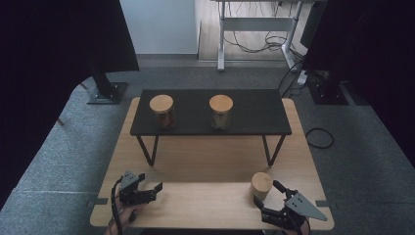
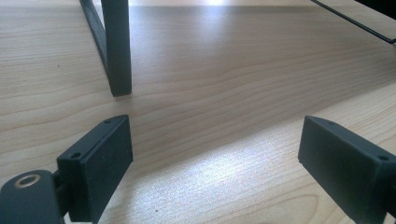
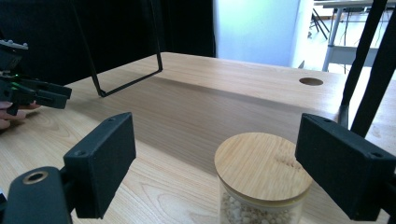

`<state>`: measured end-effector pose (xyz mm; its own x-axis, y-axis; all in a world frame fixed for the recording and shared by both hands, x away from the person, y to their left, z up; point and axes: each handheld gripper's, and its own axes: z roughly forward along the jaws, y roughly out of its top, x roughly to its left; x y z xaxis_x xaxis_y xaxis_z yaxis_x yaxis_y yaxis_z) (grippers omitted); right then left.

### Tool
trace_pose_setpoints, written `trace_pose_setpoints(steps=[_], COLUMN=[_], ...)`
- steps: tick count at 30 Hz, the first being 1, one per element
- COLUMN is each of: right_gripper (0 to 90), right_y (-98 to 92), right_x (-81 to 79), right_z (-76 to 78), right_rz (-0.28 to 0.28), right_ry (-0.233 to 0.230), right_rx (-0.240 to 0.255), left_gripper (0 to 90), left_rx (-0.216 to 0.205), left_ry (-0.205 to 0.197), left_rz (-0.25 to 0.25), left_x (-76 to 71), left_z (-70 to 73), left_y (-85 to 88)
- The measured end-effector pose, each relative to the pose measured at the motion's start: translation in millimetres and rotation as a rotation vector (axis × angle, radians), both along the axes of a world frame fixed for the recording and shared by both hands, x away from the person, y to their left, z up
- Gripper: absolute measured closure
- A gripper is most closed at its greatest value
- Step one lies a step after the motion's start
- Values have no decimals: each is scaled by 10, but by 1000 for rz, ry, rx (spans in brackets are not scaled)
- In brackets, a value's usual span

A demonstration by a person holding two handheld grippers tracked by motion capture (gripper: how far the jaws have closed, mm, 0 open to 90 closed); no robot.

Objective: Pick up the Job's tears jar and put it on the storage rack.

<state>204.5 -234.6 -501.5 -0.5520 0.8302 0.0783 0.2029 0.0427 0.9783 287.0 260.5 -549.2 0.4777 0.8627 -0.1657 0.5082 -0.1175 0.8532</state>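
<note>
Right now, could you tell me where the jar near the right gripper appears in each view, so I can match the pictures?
High view: the jar stands on the wooden table, lower right, just ahead of the right gripper.
Right gripper view: bottom centre, wooden lid up, between that gripper's open jaws, untouched.
Left gripper view: bare tabletop ahead of its jaws.
Shared landmark: the black shelf's leg, upper left in the left gripper view.
</note>
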Motion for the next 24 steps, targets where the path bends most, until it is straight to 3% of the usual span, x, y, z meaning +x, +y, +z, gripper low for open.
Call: trace_pose_setpoints(steps=[24], right_gripper=[110], right_y=[-168], right_x=[39], right_z=[-111], right_rz=[-39], right_ry=[35], right_rx=[-43], left_gripper=[94], left_rx=[-1], left_ry=[3], left_rz=[-3], left_x=[3], left_z=[-1], left_y=[0])
